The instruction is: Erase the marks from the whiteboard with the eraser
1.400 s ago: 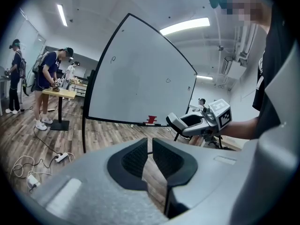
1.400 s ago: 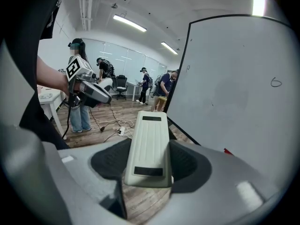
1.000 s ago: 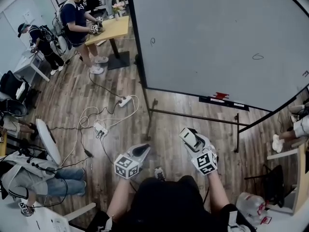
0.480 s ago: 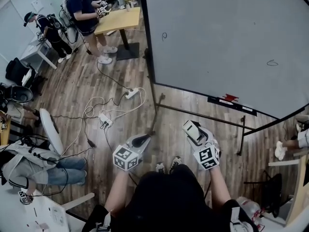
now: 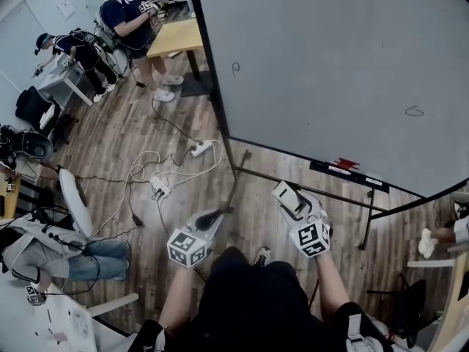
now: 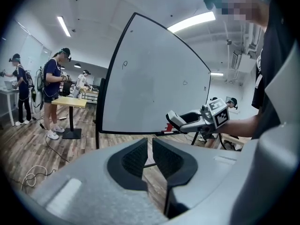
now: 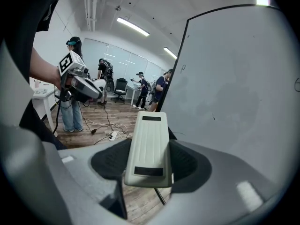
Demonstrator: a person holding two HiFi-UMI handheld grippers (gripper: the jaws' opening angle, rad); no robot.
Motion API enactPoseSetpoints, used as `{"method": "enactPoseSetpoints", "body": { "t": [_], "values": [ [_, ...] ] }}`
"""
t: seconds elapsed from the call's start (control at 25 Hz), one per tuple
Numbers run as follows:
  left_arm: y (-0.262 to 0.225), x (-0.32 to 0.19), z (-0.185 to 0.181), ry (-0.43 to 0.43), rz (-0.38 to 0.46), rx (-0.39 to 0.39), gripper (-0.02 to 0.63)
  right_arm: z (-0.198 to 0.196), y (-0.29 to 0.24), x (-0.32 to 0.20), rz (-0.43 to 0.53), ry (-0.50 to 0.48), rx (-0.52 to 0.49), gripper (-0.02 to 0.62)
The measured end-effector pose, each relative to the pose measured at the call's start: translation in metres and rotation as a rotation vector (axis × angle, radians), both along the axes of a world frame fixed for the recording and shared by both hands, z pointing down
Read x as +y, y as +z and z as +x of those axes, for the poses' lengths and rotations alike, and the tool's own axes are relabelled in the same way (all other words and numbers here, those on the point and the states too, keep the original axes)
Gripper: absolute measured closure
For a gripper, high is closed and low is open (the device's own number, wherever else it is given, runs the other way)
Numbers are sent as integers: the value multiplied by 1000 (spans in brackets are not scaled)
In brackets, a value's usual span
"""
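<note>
Eraser (image 7: pixel 149 146), pale and ribbed, is clamped between the jaws of the right gripper (image 5: pixel 288 199), in the air and well apart from the whiteboard (image 5: pixel 330 64). The left gripper (image 6: pixel 149 157) has its jaws nearly together with a slim gap, empty. Two small pen marks (image 5: pixel 235 68) are too small to read. The head view cuts off the board's top and right side.

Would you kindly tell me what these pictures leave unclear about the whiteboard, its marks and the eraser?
- whiteboard: top and right parts are cut off by the head view's edge, so further marks may go unseen.
- loop mark and oval mark: too small in every view to read.
- eraser: the right gripper view shows one face; the other is turned away.
- red item on the ledge: too small to identify.
</note>
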State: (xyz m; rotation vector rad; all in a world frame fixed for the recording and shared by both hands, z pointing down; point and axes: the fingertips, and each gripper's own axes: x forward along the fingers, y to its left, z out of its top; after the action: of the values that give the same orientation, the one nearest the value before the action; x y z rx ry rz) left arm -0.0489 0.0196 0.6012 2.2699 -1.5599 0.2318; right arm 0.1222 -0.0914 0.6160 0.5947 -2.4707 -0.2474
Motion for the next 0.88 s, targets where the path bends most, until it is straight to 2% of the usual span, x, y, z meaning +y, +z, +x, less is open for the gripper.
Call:
{"method": "enactPoseSetpoints", "body": {
  "t": [0.2, 0.48, 0.64, 0.88],
  "values": [
    [11, -14, 13, -7, -15, 18, 565, 8, -6, -19, 28, 7, 11, 339],
    [4, -60, -1, 12, 21, 31, 565, 10, -28, -62, 126, 55, 47, 339],
    [1, -87, -24, 45, 28, 36, 565, -8, -43, -88, 182, 76, 64, 341],
    [-18, -133, -81, 93, 46, 35, 565, -56, -82, -126, 274, 166, 74, 341]
  ]
}}
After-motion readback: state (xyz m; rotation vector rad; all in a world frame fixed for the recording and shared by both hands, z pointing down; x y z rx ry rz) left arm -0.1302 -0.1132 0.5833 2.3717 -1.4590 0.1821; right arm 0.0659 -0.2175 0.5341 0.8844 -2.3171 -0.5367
